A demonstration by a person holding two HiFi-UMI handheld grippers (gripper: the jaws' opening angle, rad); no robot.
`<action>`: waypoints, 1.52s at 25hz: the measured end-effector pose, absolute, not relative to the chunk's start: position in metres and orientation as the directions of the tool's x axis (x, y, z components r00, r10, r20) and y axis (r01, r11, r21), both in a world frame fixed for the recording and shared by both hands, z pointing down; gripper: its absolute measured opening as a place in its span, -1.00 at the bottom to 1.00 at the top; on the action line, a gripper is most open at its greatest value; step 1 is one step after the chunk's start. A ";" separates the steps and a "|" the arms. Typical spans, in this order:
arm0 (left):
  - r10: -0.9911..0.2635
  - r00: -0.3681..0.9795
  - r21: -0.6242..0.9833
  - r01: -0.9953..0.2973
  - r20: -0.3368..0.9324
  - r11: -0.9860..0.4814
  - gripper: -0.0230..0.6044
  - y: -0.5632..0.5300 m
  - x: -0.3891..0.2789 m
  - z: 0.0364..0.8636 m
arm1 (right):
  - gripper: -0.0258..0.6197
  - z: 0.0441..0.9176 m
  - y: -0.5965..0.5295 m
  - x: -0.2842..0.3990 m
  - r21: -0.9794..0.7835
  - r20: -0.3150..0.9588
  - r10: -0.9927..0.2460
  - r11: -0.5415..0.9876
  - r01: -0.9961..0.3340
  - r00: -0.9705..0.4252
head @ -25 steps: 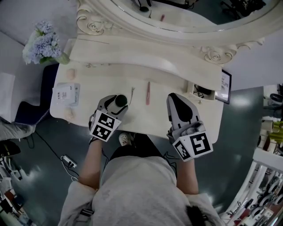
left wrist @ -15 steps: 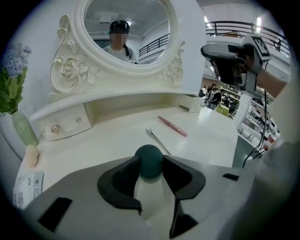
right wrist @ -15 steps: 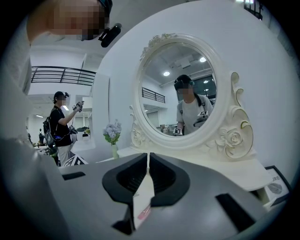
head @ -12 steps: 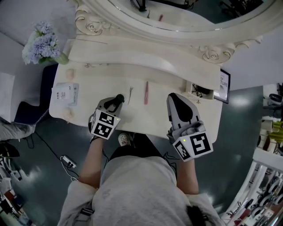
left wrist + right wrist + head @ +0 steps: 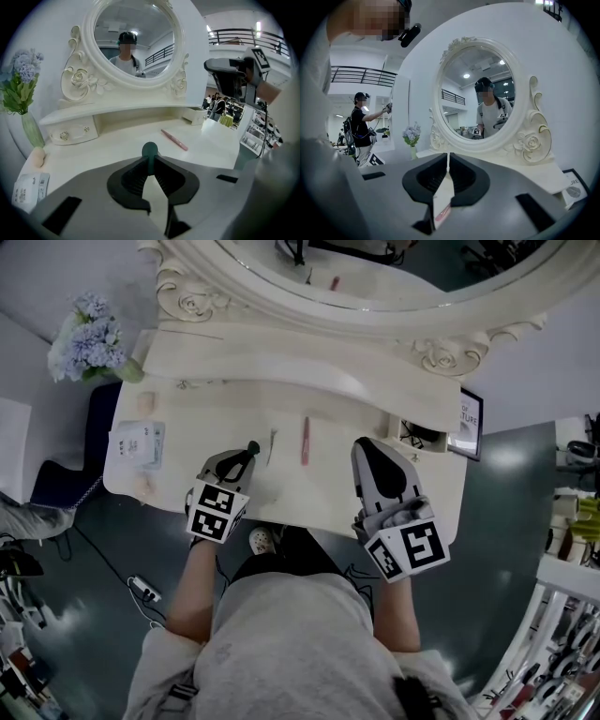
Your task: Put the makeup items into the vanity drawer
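A dark green makeup item (image 5: 251, 448) stands at the near left of the cream vanity top (image 5: 337, 418). My left gripper (image 5: 245, 458) has just been closing, and its pads now press on the item's thin stem. In the left gripper view its round green head (image 5: 150, 149) pokes up between the left gripper's (image 5: 150, 160) pads. A pink stick (image 5: 304, 440) and a thin silvery tool (image 5: 272, 440) lie just beyond; the pink stick (image 5: 174, 139) also shows there. My right gripper (image 5: 367, 446) hovers at the near right, shut and empty, as the right gripper view shows (image 5: 448, 160).
A small drawer (image 5: 419, 435) stands pulled out at the right; a knobbed drawer (image 5: 72, 133) at the left is closed. A white packet (image 5: 137, 443) and two beige sponges (image 5: 145, 404) lie at the left end, by a vase of flowers (image 5: 89, 334). The oval mirror (image 5: 394, 277) rises behind.
The left jaws have closed from wide open onto the dark green item, which now shows narrower between them. The right gripper has stayed in place.
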State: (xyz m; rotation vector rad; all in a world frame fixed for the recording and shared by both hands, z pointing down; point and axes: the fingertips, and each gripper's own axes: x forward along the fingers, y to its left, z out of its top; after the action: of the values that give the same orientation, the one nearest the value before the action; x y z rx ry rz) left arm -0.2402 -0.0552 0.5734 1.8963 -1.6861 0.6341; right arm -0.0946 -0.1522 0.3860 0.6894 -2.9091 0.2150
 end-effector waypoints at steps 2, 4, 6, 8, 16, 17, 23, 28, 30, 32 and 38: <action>-0.774 0.128 0.080 -0.992 0.619 -0.100 -0.75 -0.059 -0.237 0.563 | -0.83 0.385 -0.152 -0.093 -0.105 0.168 -0.436 0.884 -0.456 -0.884; -0.802 0.144 0.086 -0.990 0.580 -0.115 -0.75 -0.063 -0.233 0.551 | -0.83 0.385 -0.152 -0.091 -0.104 0.165 -0.441 0.882 -0.460 -0.883; -0.827 0.163 0.097 -0.987 0.538 -0.131 -0.75 -0.069 -0.228 0.537 | -0.83 0.383 -0.154 -0.087 -0.105 0.160 -0.447 0.879 -0.465 -0.880; -0.849 0.182 0.106 -0.983 0.495 -0.149 -0.75 -0.075 -0.221 0.522 | -0.83 0.381 -0.155 -0.083 -0.105 0.153 -0.456 0.874 -0.474 -0.877; -0.898 0.246 0.101 -0.969 0.364 -0.225 -0.75 -0.099 -0.196 0.475 | -0.83 0.370 -0.164 -0.062 -0.101 0.122 -0.501 0.852 -0.513 -0.857; -0.901 0.254 0.101 -0.967 0.352 -0.233 -0.75 -0.102 -0.193 0.471 | -0.83 0.369 -0.165 -0.059 -0.101 0.119 -0.507 0.849 -0.519 -0.853; -0.904 0.297 0.096 -0.955 0.306 -0.281 -0.75 -0.118 -0.178 0.454 | -0.83 0.365 -0.171 -0.042 -0.099 0.102 -0.544 0.827 -0.553 -0.833; -0.893 0.349 0.094 -0.937 0.283 -0.336 -0.75 -0.134 -0.158 0.445 | -0.83 0.360 -0.177 -0.022 -0.099 0.083 -0.583 0.802 -0.589 -0.808; -0.887 0.372 0.093 -0.928 0.275 -0.360 -0.75 -0.142 -0.149 0.441 | -0.83 0.358 -0.180 -0.013 -0.100 0.076 -0.603 0.788 -0.607 -0.794; -0.879 0.395 0.094 -0.918 0.268 -0.385 -0.75 -0.149 -0.139 0.439 | -0.83 0.357 -0.183 -0.003 -0.102 0.070 -0.623 0.772 -0.627 -0.779; -0.848 0.466 0.083 -0.884 0.255 -0.461 -0.75 -0.173 -0.107 0.431 | -0.83 0.354 -0.191 0.032 -0.107 0.062 -0.686 0.718 -0.688 -0.725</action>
State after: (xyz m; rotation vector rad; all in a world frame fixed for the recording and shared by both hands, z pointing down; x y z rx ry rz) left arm -0.1067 -0.1730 0.4313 2.5098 -1.5036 0.2624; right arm 0.0325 -0.1910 0.3541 1.1575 -2.8948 0.1915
